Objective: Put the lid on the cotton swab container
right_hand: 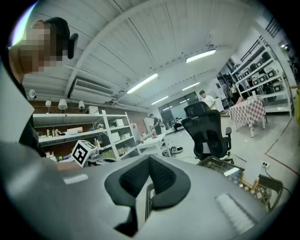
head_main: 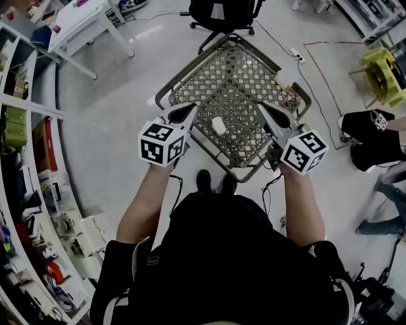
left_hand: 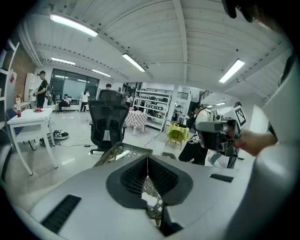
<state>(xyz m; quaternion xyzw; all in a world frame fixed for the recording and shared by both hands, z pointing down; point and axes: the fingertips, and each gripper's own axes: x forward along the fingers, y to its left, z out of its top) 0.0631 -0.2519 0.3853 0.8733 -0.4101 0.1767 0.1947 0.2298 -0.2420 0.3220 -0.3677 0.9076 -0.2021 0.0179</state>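
Observation:
A small white oval thing (head_main: pixel 219 125) lies on a metal lattice tabletop (head_main: pixel 247 76); I cannot tell whether it is the lid or the container. My left gripper (head_main: pixel 184 113) hovers just left of it and my right gripper (head_main: pixel 271 115) just right of it, both above the lattice. Each is shut, with nothing between its pads. In the left gripper view the jaws (left_hand: pixel 147 164) meet in a thin line, with the lattice top (left_hand: pixel 119 152) below them. In the right gripper view the right gripper (right_hand: pixel 150 161) is also shut, and the left gripper's marker cube (right_hand: pixel 84 151) shows at the left.
A black office chair (head_main: pixel 222 16) stands beyond the lattice top. A white table (head_main: pixel 82 25) is at the far left, and shelves (head_main: pixel 25 159) full of goods run along the left. A yellow stand (head_main: pixel 384 73) and another person (head_main: pixel 374 136) are at the right.

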